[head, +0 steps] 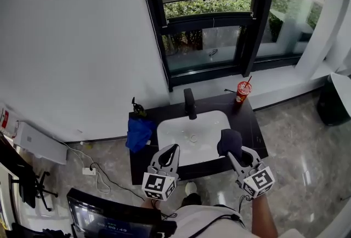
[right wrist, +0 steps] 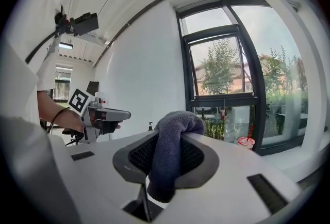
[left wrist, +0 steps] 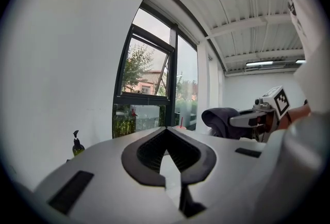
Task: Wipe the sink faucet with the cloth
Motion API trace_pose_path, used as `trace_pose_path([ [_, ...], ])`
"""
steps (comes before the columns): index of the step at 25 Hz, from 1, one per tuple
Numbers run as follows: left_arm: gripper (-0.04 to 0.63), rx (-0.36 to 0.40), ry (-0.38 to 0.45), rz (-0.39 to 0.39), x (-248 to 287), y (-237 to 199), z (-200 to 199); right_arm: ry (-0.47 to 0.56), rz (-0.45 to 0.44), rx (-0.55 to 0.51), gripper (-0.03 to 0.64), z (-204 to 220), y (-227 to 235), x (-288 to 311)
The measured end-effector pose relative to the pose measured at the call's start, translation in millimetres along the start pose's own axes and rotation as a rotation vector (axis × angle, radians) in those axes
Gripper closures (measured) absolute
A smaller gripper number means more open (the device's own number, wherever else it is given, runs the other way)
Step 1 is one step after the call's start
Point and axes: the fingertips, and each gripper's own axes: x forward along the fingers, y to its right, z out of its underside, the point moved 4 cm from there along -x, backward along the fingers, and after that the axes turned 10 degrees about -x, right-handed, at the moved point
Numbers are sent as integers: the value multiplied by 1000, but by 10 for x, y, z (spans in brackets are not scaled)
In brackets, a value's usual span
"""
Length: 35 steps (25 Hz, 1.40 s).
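The black faucet (head: 190, 104) stands at the back of the white sink (head: 170, 130), which is set in a black counter (head: 249, 122). My right gripper (head: 231, 150) is shut on a dark grey cloth (head: 229, 141), held above the sink's front right corner. In the right gripper view the cloth (right wrist: 172, 145) is folded over between the jaws. My left gripper (head: 173, 148) hovers over the sink's front edge, shut with nothing in it; the left gripper view shows its tips (left wrist: 166, 130) meeting. Both grippers are well short of the faucet.
A blue cloth (head: 139, 132) hangs over the counter's left edge, with a dark soap bottle (head: 135, 106) behind it. A red cup with a straw (head: 243, 90) stands at the back right. A window wall runs behind the counter. Cables and a power strip (head: 88, 170) lie on the floor to the left.
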Motion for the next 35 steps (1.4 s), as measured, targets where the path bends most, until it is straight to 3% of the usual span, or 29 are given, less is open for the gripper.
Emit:
trace_pose_path([
  [6, 597, 20, 2, -22, -398, 583, 134, 53, -32, -8, 538, -22, -207, -636],
  [13, 597, 7, 21, -57, -1022, 1417, 563, 48, -19, 8, 538, 343, -567, -1630],
  [24, 597, 3, 69, -121, -2279, 2749, 1064, 68, -59, -7, 538, 478, -1255, -3034],
  [35, 597, 35, 91, -153, -2815, 3253, 946, 86, -69, -8, 538, 297, -1435, -3681],
])
